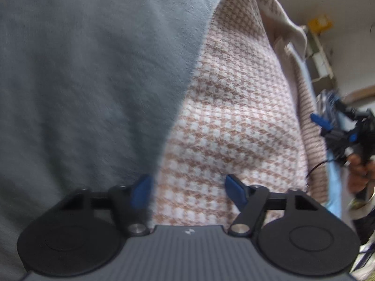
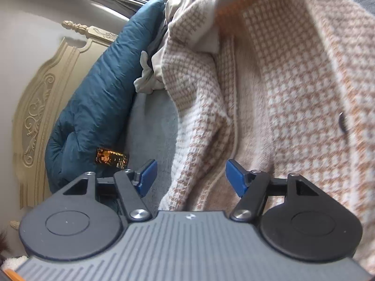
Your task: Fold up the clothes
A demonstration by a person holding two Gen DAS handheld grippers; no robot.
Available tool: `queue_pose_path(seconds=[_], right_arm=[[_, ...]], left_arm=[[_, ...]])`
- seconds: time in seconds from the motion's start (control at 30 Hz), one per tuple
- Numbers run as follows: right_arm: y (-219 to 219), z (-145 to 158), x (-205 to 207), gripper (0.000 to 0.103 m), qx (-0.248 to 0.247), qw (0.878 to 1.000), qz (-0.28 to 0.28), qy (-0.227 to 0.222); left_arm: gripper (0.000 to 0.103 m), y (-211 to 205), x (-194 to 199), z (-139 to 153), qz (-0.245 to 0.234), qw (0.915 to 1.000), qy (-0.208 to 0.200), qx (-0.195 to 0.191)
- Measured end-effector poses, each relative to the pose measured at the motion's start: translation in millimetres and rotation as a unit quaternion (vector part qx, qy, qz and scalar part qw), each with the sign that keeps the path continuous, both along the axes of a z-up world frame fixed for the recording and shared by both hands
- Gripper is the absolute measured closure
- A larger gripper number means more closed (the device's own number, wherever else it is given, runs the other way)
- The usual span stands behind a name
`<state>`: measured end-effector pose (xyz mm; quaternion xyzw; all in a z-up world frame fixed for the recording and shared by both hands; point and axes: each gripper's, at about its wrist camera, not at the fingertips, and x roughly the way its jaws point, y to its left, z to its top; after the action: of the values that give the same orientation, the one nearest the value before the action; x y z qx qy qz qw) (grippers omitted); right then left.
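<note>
A pink-and-tan houndstooth knit garment [image 1: 234,117] lies on a grey bed cover [image 1: 82,82]. My left gripper [image 1: 188,190] is open, low over the garment's near edge, with its left finger by the border between garment and cover. In the right wrist view the same garment [image 2: 293,105] lies spread with a dark button [image 2: 342,121] and a folded-in flap [image 2: 194,75]. My right gripper [image 2: 191,178] is open just above the garment's edge. The right gripper also shows at the far right of the left wrist view [image 1: 328,126], held in a hand.
A teal quilted pillow [image 2: 98,103] leans on an ornate cream headboard [image 2: 37,107]. A small dark card [image 2: 112,158] lies by the pillow. A crumpled pale cloth [image 2: 147,79] sits past the garment. Shelves [image 1: 321,53] stand beyond the bed.
</note>
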<state>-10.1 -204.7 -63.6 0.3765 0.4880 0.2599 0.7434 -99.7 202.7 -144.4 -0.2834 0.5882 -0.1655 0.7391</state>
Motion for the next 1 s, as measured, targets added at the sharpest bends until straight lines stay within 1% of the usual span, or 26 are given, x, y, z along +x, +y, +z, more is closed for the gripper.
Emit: queue_pose_path(seconds=[0.07, 0.1, 0.13, 0.17, 0.23, 0.3, 0.33, 0.4, 0.43, 0.47, 0.53, 0.6, 0.63, 0.67, 0.7, 0.73, 0.77, 0.8, 0.83, 0.87, 0.9, 0.93, 0.97, 1.0], right_arm=[[4.2, 2.7, -1.8, 0.038, -0.003, 1.0, 0.002, -0.002], [6.3, 4.2, -2.7, 0.038, -0.004, 1.0, 0.003, -0.003], [8.4, 5.6, -3.7, 0.038, -0.006, 1.0, 0.004, -0.004], [10.4, 7.0, -4.6, 0.038, -0.007, 1.0, 0.006, -0.005], [10.3, 6.6, -4.2, 0.038, -0.012, 1.0, -0.001, -0.002], [9.5, 3.9, -3.0, 0.038, -0.015, 1.0, -0.01, 0.005], [9.0, 1.8, -2.0, 0.038, -0.014, 1.0, -0.015, 0.01], [8.3, -3.1, 0.1, 0.038, -0.01, 1.0, -0.023, 0.019], [8.1, -8.0, 1.4, 0.038, -0.008, 0.999, -0.025, 0.025], [8.3, -11.9, 2.6, 0.038, -0.008, 0.999, -0.026, 0.031], [9.9, -18.5, 3.9, 0.038, -0.008, 0.999, -0.028, 0.044], [11.2, -23.5, 4.8, 0.038, -0.009, 0.998, -0.03, 0.053], [11.5, -24.3, 4.9, 0.038, -0.009, 0.998, -0.03, 0.055], [11.6, -24.8, 4.7, 0.038, -0.01, 0.998, -0.03, 0.056], [12.0, -24.4, 4.1, 0.038, -0.012, 0.998, -0.03, 0.055], [11.6, -23.5, 3.4, 0.038, -0.013, 0.998, -0.031, 0.055], [11.1, -22.7, 2.7, 0.038, -0.015, 0.998, -0.033, 0.055], [10.1, -22.5, 2.0, 0.038, -0.017, 0.998, -0.034, 0.055], [9.0, -22.3, 1.4, 0.038, -0.018, 0.998, -0.035, 0.054], [8.0, -23.1, 1.2, 0.038, -0.02, 0.998, -0.038, 0.055], [7.1, -23.9, 1.0, 0.038, -0.021, 0.997, -0.04, 0.057], [6.8, -25.5, 1.0, 0.038, -0.023, 0.997, -0.042, 0.06], [6.4, -27.2, 1.1, 0.038, -0.024, 0.997, -0.044, 0.063], [6.8, -29.2, 1.3, 0.038, -0.025, 0.996, -0.045, 0.066]], left_arm=[[0.05, 0.4, -5.4, -3.6, 0.018, 0.9997, -0.001, -0.014], [0.063, 0.9, -8.1, -2.8, 0.026, 0.9996, -0.006, -0.012], [0.081, 0.9, -9.9, 0.9, 0.03, 0.9995, -0.012, 0.0], [0.088, 0.8, -11.8, 4.5, 0.033, 0.9992, -0.018, 0.012], [0.095, 1.5, -15.6, 14.9, 0.042, 0.9978, -0.035, 0.039], [0.096, 6.5, -19.6, 30.4, 0.056, 0.9957, -0.055, 0.048], [0.097, 13.4, -21.7, 39.4, 0.07, 0.9942, -0.067, 0.046], [0.097, 28.6, -24.0, 58.0, 0.103, 0.9894, -0.094, 0.04], [0.097, 37.0, -22.4, 67.6, 0.118, 0.9859, -0.108, 0.05], [0.097, 45.5, -20.6, 77.1, 0.131, 0.9818, -0.123, 0.061], [0.098, 64.2, -9.4, 95.2, 0.158, 0.9707, -0.149, 0.104], [0.098, 84.7, 11.9, 113.2, 0.18, 0.9575, -0.163, 0.155], [0.098, 94.8, 27.3, 126.0, 0.192, 0.9454, -0.183, 0.189], [0.098, 104.8, 42.7, 138.8, 0.203, 0.9316, -0.203, 0.223], [0.098, 114.9, 58.1, 151.7, 0.214, 0.9161, -0.222, 0.256], [0.098, 125.0, 73.5, 164.5, 0.225, 0.8989, -0.241, 0.289], [0.098, 134.8, 89.0, 177.1, 0.235, 0.88, -0.259, 0.321], [0.096, 141.8, 107.4, 186.8, 0.245, 0.8584, -0.275, 0.357], [0.09, 146.3, 128.4, 192.0, 0.243, 0.8373, -0.285, 0.398], [0.085, 150.0, 145.5, 192.3, 0.248, 0.8198, -0.287, 0.429], [0.078, 150.0, 160.5, 189.4, 0.261, 0.8003, -0.285, 0.459], [0.057, 148.6, 173.8, 184.0, 0.266, 0.7848, -0.277, 0.487], [0.048, 147.5, 182.5, 178.1, 0.26, 0.7785, -0.268, 0.504], [0.044, 146.1, 190.7, 172.3, 0.255, 0.7721, -0.259, 0.521]])
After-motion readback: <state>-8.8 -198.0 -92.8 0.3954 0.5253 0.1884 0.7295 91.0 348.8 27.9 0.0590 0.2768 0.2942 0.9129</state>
